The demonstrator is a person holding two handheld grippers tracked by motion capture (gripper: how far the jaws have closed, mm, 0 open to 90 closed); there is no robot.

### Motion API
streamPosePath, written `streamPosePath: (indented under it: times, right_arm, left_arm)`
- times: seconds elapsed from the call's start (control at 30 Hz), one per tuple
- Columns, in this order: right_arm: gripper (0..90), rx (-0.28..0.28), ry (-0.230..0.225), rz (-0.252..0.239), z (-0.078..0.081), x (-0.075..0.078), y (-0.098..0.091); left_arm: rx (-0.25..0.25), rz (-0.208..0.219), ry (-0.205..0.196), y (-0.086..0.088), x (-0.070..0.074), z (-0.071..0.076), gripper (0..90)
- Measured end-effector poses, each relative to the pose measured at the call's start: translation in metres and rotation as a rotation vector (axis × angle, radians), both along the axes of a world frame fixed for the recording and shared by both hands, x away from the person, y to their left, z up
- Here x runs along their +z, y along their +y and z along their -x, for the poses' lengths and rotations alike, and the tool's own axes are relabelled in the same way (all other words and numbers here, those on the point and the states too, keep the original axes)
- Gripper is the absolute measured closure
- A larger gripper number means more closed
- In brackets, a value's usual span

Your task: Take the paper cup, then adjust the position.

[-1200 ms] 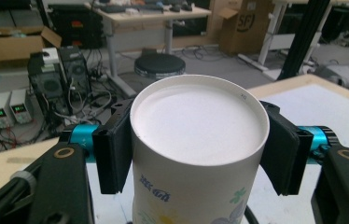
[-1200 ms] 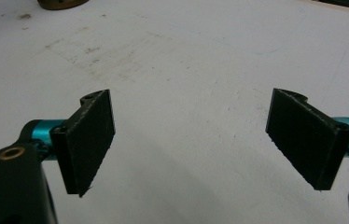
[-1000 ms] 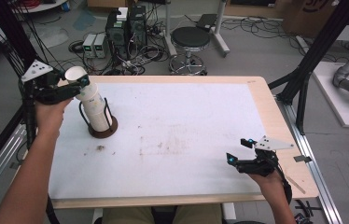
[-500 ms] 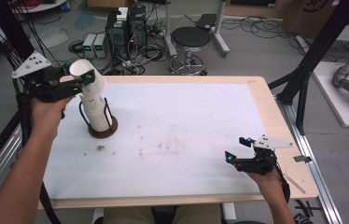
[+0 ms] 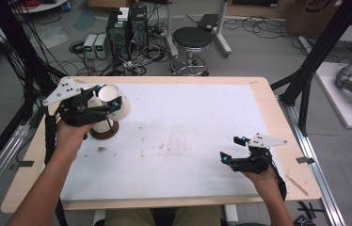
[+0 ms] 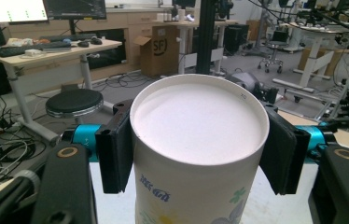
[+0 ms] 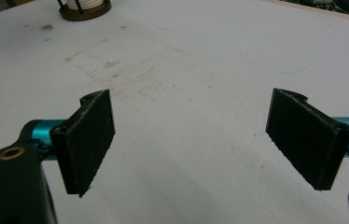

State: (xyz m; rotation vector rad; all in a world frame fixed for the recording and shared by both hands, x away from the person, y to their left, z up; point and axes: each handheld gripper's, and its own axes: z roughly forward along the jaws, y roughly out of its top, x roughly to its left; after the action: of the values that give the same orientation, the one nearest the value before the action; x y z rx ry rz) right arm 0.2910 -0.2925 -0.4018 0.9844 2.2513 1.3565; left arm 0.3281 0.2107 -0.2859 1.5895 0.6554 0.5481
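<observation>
high view: the left gripper (image 5: 100,105) is raised over the far left part of the white table mat (image 5: 179,141) and grips a white paper cup (image 5: 116,101), which is tipped on its side so that its open mouth faces the camera. the cup sits just above the brown round holder (image 5: 104,133), which stands on the mat with more white cups (image 5: 102,125) stacked in it; whether the held cup touches that stack cannot be told. a small dark stain (image 5: 101,149) lies on the mat just on the near side of the holder. the right gripper (image 5: 236,151) rests low over the mat, well apart from the holder, toward the near right corner; its jaws stand wide apart with nothing between them. a black stool (image 5: 191,40) stands on the floor beyond the table's far edge.

left gripper view: the two black jaws press on opposite sides of the paper cup (image 6: 199,140) just below its rim; blue lettering and a flower print show on the cup's wall. the left gripper (image 6: 199,154) is thus closed on the cup.

right gripper view: the right gripper (image 7: 205,144) shows both pads spread wide over bare mat (image 7: 200,56); the holder (image 7: 85,9) appears at the far upper left, well apart from the jaws.
</observation>
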Motion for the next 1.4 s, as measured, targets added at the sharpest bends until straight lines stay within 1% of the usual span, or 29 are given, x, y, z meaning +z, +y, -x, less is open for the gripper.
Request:
streamPosePath:
  times: [0.07, 0.2, 0.37, 0.43, 0.57, 0.6, 0.67, 0.77, 0.9, 0.93, 0.97, 1.07, 1.13, 1.23, 1.4]
  right_arm:
    - [15.6, 0.002, 0.0, -0.005, 0.0, 0.001, 0.001]
    - [15.6, 0.007, 0.0, -0.011, -0.001, 0.001, 0.003]
    - [15.6, 0.016, 0.001, -0.019, 0.0, 0.002, 0.006]
    - [15.7, 0.03, -0.007, -0.024, 0.0, 0.002, 0.008]
    - [15.6, 0.07, -0.012, -0.03, -0.001, 0.001, 0.015]
    - [15.6, 0.081, -0.007, -0.037, 0.0, 0.002, 0.018]
    - [15.6, 0.12, -0.022, -0.041, -0.001, 0.002, 0.023]
    - [15.6, 0.137, -0.024, -0.049, -0.002, 0.004, 0.028]
    - [15.6, 0.179, -0.05, -0.064, -0.006, 0.008, 0.036]
    - [15.6, 0.182, -0.064, -0.063, -0.007, 0.009, 0.038]
    - [15.6, 0.185, -0.068, -0.06, -0.008, 0.01, 0.04]
    - [15.6, 0.229, -0.046, -0.082, -0.012, 0.011, 0.047]
    - [15.6, 0.257, -0.034, -0.085, -0.013, 0.012, 0.053]
    - [15.6, 0.3, -0.04, -0.086, -0.015, 0.015, 0.062]
    - [15.6, 0.361, -0.043, -0.087, -0.018, 0.017, 0.077]
  left_arm:
    - [-0.012, -0.001, -0.001, -0.002, -0.003, 0.001, 35.9]
    - [-0.034, 0.014, 0.003, -0.006, -0.009, 0.003, 35.9]
    - [-0.078, 0.016, 0.004, -0.014, -0.018, 0.005, 35.8]
    - [-0.097, 0.014, 0.007, -0.019, -0.021, 0.006, 35.8]
    - [-0.138, -0.012, 0.019, -0.03, -0.031, 0.007, 35.8]
    - [-0.146, -0.019, 0.024, -0.033, -0.034, 0.007, 35.8]
    - [-0.162, -0.025, 0.037, -0.038, -0.04, 0.007, 35.8]
    - [-0.181, -0.032, 0.05, -0.046, -0.046, 0.008, 35.8]
    - [-0.216, -0.041, 0.059, -0.056, -0.05, 0.009, 35.8]
    - [-0.226, -0.042, 0.062, -0.058, -0.05, 0.009, 35.8]
    - [-0.234, -0.045, 0.065, -0.061, -0.051, 0.009, 35.8]
    - [-0.27, -0.049, 0.074, -0.07, -0.054, 0.009, 35.8]
    - [-0.286, -0.056, 0.076, -0.074, -0.055, 0.01, 35.8]
    - [-0.312, -0.07, 0.081, -0.079, -0.058, 0.01, 35.8]
    - [-0.346, -0.077, 0.077, -0.086, -0.058, 0.013, 35.8]
